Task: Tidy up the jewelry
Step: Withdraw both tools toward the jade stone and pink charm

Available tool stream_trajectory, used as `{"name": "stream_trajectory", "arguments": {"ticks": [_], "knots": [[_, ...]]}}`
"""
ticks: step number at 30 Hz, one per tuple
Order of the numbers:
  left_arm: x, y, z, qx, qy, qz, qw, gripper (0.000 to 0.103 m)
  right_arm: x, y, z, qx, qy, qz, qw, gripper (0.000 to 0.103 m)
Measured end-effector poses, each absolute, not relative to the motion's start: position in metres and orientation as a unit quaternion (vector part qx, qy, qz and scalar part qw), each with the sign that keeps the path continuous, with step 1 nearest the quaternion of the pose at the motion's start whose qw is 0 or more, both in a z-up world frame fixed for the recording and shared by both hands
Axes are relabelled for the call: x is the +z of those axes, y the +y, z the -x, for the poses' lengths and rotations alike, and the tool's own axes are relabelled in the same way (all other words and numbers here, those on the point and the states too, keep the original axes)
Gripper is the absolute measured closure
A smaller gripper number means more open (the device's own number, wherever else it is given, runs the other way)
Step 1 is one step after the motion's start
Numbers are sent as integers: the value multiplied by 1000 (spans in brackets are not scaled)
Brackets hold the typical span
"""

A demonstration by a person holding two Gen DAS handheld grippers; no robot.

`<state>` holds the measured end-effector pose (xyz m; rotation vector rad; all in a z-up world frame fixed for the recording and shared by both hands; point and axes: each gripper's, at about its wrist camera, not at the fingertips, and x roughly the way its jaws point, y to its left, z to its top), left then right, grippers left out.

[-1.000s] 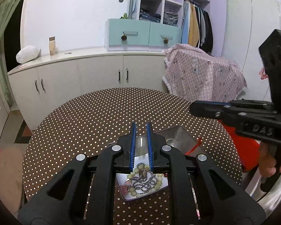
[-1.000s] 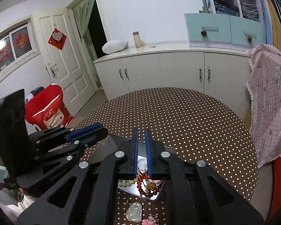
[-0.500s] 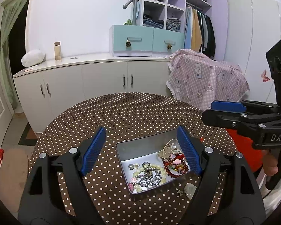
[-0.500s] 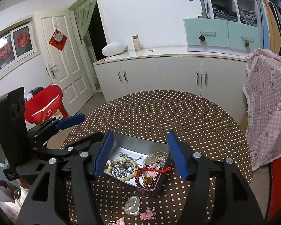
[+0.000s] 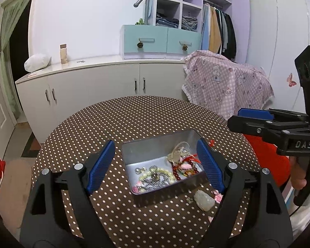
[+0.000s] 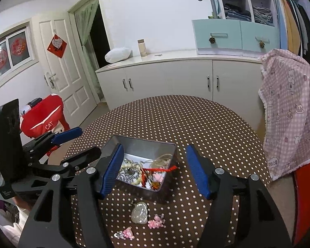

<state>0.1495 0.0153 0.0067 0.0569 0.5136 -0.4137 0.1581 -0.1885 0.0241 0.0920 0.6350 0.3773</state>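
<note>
Left tool (image 5: 156, 165) wide, nothing between its blue pads, jaws just opened; tin (image 5: 155, 150) sits past the tips, centre frame, on the dotted surface (image 5: 134, 119). Right tool (image 6: 154, 169) also spread and empty, jaws just opened, tin (image 6: 142, 144) low centre of its view. Beads, chains and a red cord fill the tin. Pale pendant (image 6: 140, 215) and pink charms (image 6: 156, 223) lie loose on the surface just in front of the tin.
</note>
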Motion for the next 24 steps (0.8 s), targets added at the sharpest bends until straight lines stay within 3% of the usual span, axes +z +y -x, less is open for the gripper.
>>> {"name": "stream_trajectory", "arguments": {"ticks": [24], "knots": [[-53,-27,-119,-242,334,-56,909,23,-51,-220,-136,157,383,-71,908,41]]}}
